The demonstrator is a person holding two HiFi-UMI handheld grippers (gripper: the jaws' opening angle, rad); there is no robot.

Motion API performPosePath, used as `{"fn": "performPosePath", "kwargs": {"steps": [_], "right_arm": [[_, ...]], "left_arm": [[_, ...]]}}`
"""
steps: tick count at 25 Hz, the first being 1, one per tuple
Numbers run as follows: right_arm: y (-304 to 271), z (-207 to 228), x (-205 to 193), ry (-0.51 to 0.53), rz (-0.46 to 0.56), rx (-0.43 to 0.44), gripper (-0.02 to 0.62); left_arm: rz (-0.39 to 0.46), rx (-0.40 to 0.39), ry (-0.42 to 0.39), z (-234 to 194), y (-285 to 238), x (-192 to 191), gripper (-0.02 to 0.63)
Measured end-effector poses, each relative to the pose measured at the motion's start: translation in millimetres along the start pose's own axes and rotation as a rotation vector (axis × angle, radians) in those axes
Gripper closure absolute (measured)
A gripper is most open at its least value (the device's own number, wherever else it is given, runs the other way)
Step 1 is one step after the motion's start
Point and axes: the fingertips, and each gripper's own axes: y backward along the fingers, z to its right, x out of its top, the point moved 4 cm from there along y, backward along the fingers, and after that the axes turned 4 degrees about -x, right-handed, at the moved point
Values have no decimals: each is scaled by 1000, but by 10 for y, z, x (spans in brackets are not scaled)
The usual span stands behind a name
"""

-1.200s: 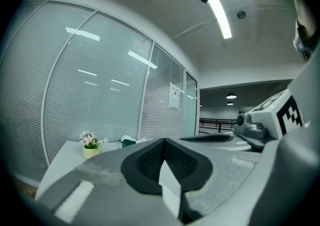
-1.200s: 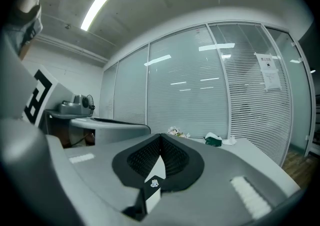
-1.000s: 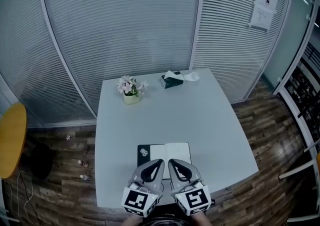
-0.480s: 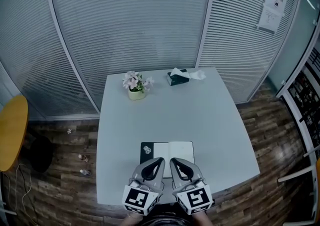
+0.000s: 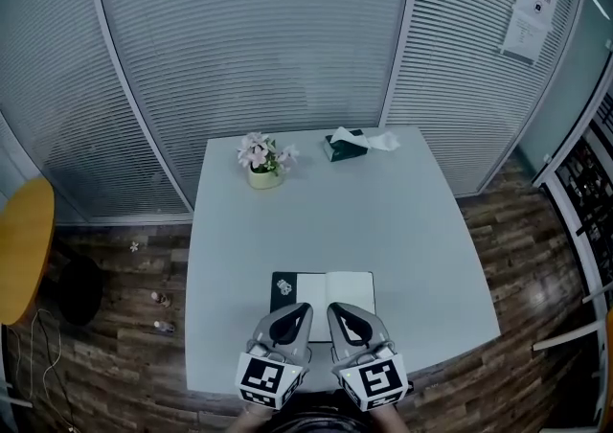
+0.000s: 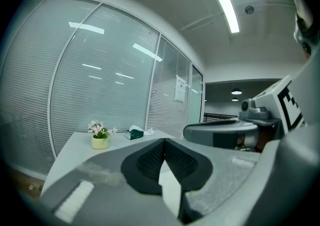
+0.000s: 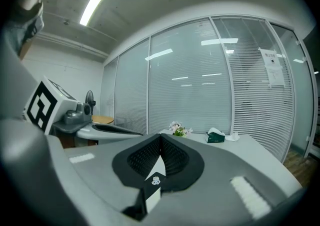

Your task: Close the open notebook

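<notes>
left gripper (image 5: 297, 309): jaws pressed together with nothing between them, tips over the near edge of the notebook's left half
right gripper (image 5: 337, 309): jaws likewise closed and empty, just beside the left gripper, tips over the same near edge
notebook (image 5: 335, 287): open and flat on the surface (image 5: 412, 230), just ahead of both grippers, long axis running left to right, dark cover strip (image 5: 281, 289) at its left end
deciding relation: the fold seems to run away from the person, so one half must swing sideways; the dark left edge lies nearer the left gripper
far end: flower pot (image 5: 261, 159) and tissue box (image 5: 345, 145), well apart from the notebook
</notes>
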Motion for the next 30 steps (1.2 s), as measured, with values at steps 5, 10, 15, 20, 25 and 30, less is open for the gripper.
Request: {"fn": "performPosePath", "kwargs": {"steps": [5, 10, 15, 20, 25, 30], "right_arm": [[-59, 21, -42, -12, -9, 1, 592], [-68, 39, -81, -14, -21, 4, 592], [-29, 57, -120, -8, -36, -1, 592], [-20, 128, -161, -9, -47, -6, 592], [-4, 205, -195, -8, -59, -13, 592], [-15, 263, -249, -1, -81, -7, 592]], "left_arm": [[-30, 25, 8, -116, -24, -138, 601], [-72, 76, 34, -264, 15, -359, 601], [-141, 110, 58, -393, 56, -687, 601], [-210, 140, 76, -503, 62, -969, 601], [-265, 164, 93, -571, 52, -1200, 592], [-309, 189, 110, -621, 7, -1394, 591]]}}
